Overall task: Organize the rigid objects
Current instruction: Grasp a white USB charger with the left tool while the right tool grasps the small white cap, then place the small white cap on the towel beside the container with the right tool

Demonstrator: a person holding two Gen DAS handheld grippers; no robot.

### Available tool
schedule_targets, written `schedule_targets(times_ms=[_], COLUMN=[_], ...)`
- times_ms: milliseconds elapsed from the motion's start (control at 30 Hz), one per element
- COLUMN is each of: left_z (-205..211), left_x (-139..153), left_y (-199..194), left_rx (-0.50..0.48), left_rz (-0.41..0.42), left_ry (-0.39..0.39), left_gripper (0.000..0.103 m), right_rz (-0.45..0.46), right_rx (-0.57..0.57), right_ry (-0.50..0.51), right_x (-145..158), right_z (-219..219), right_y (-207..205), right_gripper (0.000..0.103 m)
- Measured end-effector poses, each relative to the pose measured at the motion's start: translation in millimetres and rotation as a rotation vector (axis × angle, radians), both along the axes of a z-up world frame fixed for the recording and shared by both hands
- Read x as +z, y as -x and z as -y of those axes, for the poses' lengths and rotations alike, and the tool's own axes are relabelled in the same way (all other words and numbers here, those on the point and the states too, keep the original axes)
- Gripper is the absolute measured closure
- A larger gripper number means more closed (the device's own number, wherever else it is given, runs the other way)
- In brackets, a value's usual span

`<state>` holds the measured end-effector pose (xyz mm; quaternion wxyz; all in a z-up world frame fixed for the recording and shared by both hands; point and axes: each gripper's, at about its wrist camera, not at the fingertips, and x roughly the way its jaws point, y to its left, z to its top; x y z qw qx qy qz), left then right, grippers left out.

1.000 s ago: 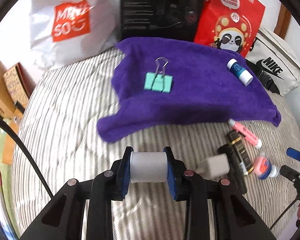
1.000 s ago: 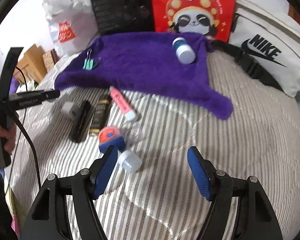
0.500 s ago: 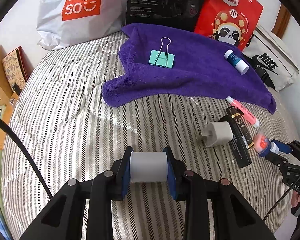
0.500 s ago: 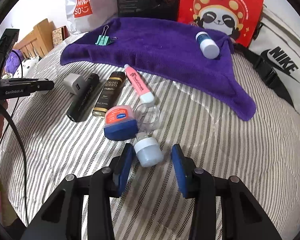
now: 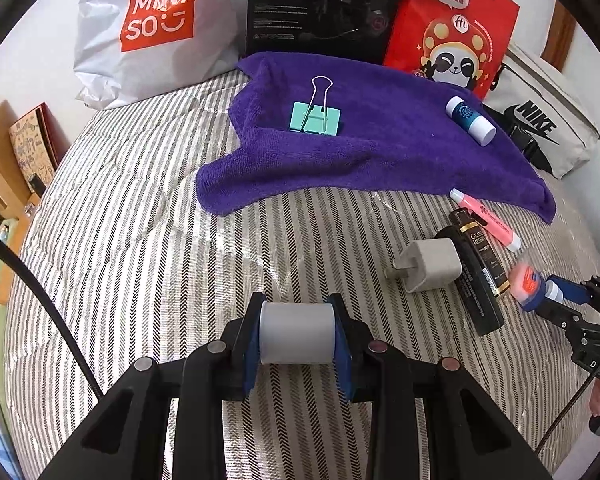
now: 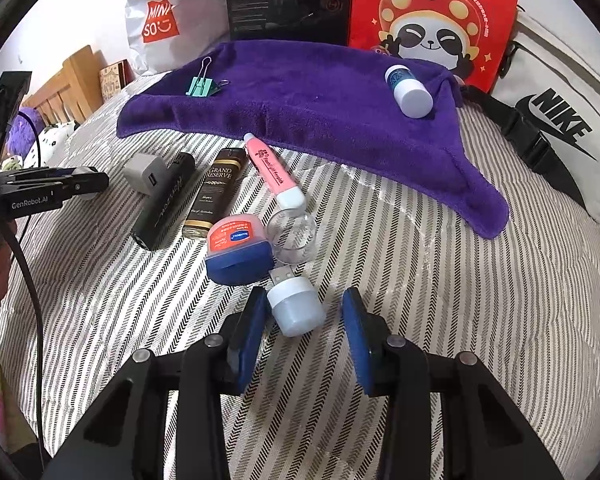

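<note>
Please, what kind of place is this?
Probably a bedroom at home: the things lie on a striped quilted bedcover, a wooden headboard stands beside it, and shopping bags lean against the wall.

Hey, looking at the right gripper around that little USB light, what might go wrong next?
The USB light sits against the right gripper's left pad, so closing may twist it or pinch it off-centre. Its plug nearly touches the blue-lidded jar and clear cap, which could get nudged.
</note>
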<state>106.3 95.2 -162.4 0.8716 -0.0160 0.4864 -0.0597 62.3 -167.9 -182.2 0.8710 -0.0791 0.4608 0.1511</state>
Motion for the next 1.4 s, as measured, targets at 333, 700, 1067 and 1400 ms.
schedule_targets(times_ms=[333,700,1067,1400], left_z=[1.1,-0.5,-9.9,-20.8], left_x=[0.9,8.7,19.2,20.7], left_y=[-0.8,-3.0,-5.8,-11.2], left_rx=[0.013,0.051,0.067,0.074], left_rz=[-0.024,-0.023,-0.014,-0.016], left_ry=[0.009,0.027,0.037,0.066], left_gripper=[0.074,0.074,0.074,0.074], right_rz=[-0.015,0.063,0.063,-0.008], right_rx=[-0.011,-0.034,-0.079,-0.108], right_ry=[-0.055,-0.112,-0.087,0.009], right_x=[14.7,53.9,56.5,22.8], right_z=[22.2,46.8,41.8,25.2], right_y=[-3.3,-50.0,-151.2,-193.8], right_gripper=[0.075,0.075,0.075,0.075])
